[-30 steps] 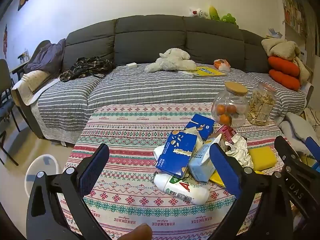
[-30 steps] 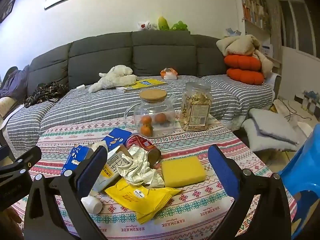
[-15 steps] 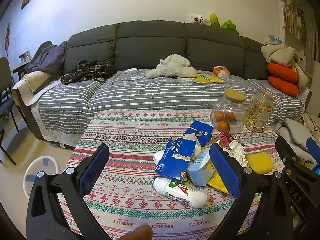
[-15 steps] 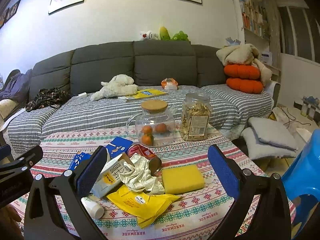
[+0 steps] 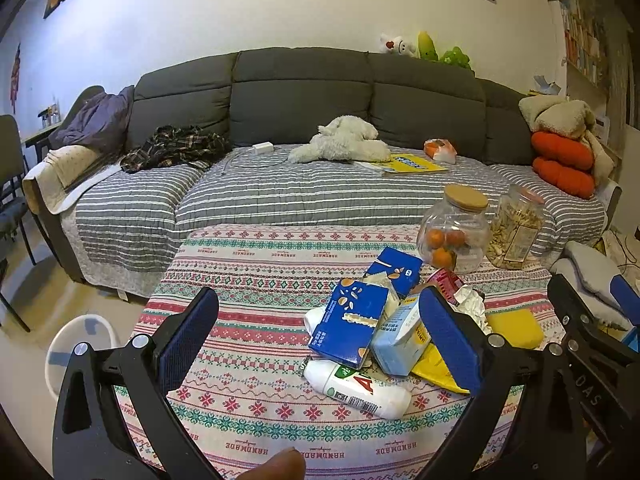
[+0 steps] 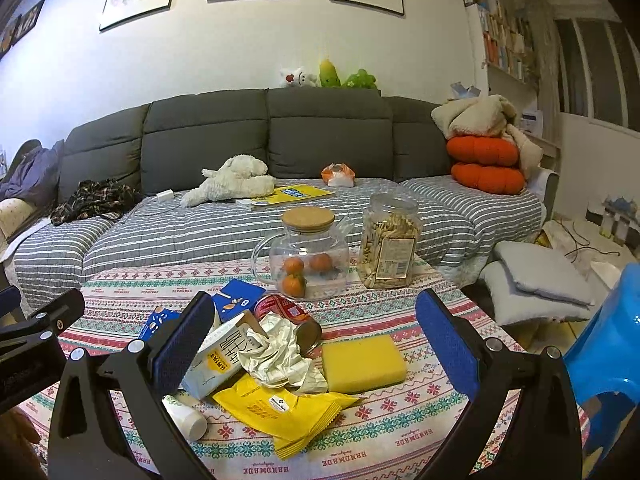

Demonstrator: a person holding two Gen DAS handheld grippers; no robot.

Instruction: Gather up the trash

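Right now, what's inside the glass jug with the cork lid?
Three oranges sit at the bottom of the glass jug; nothing else shows through the glass. Cork lid is on.

Both feeds look dim and kinda bluish for me, soft indoor light, heavy fisheye bending, black vignette corners, focus decent.

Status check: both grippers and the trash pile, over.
Left gripper open, empty. Right gripper open, empty. Trash pile untouched on the table; white bottle nearest. Glass jar stands behind the pile, sponge beside it.
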